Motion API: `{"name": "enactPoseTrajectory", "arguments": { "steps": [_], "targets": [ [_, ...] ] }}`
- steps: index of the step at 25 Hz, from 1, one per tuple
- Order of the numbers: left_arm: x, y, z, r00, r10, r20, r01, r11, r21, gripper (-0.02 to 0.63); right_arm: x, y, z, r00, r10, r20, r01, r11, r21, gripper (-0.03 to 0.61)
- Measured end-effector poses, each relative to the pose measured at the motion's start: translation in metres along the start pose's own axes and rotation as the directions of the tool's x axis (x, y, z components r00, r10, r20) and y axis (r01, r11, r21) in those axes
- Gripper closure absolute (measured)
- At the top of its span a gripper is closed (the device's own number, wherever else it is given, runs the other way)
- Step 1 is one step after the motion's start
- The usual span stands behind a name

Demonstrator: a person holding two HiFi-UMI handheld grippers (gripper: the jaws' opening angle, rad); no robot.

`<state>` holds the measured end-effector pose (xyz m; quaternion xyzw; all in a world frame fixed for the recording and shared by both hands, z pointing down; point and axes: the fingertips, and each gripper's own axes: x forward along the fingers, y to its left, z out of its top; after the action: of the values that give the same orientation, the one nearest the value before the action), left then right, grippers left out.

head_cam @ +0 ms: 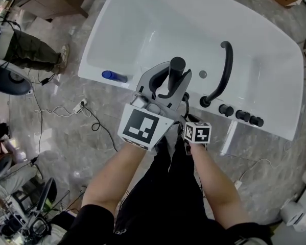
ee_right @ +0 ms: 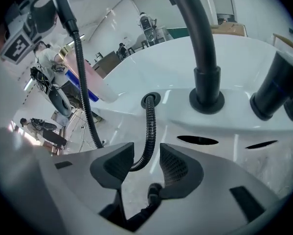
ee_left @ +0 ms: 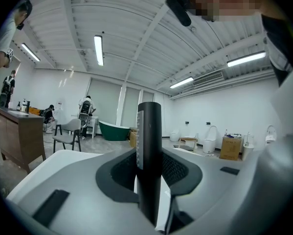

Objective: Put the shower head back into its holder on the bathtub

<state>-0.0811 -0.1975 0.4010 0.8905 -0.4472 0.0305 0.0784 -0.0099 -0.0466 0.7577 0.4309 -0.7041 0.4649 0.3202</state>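
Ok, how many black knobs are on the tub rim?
3, in a row on the tub rim right of the spout: left knob, middle knob, right knob. None looks hidden.

No words, brands or numbers can be read anywhere. The only printed signs are black-and-white square markers on the left cube (head_cam: 140,127) and right cube (head_cam: 197,132).
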Motion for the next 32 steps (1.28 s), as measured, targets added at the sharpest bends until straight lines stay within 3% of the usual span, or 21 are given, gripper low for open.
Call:
{"name": "enactPoseTrajectory", "arguments": {
  "steps": [4,9,13,22,32],
  "targets": [
    [-0.015,-0.012,-0.012,1.0,0.001,-0.012,-0.001,1.0,-0.008,0.486,0.002,-0.001,-0.005,0.999,0.0,0.042,-0.001,1.0,0.015,0.509],
    [-0.029,-0.022,-0.029,0.998,0.001,-0.07,0.002,0.999,0.033,0.486,-0.032,0.0,0.014,0.99,-0.036,0.138,0.041,0.999,-0.034,0.515],
    [-0.033,-0.022,-0.035,0.994,0.019,-0.107,-0.012,0.998,0.061,0.486,-0.051,0.003,0.035,0.987,-0.023,0.162,0.032,0.998,-0.053,0.517],
    [-0.041,-0.015,-0.036,0.992,0.053,-0.11,-0.048,0.998,0.051,0.486,-0.031,0.01,0.058,0.996,-0.009,0.091,0.012,0.999,-0.038,0.514],
    [-0.03,0.007,0.021,0.997,0.081,0.003,-0.081,0.997,0.013,0.486,-0.008,0.006,0.078,0.999,-0.042,-0.01,0.042,0.998,-0.043,0.501]
  ]
}}
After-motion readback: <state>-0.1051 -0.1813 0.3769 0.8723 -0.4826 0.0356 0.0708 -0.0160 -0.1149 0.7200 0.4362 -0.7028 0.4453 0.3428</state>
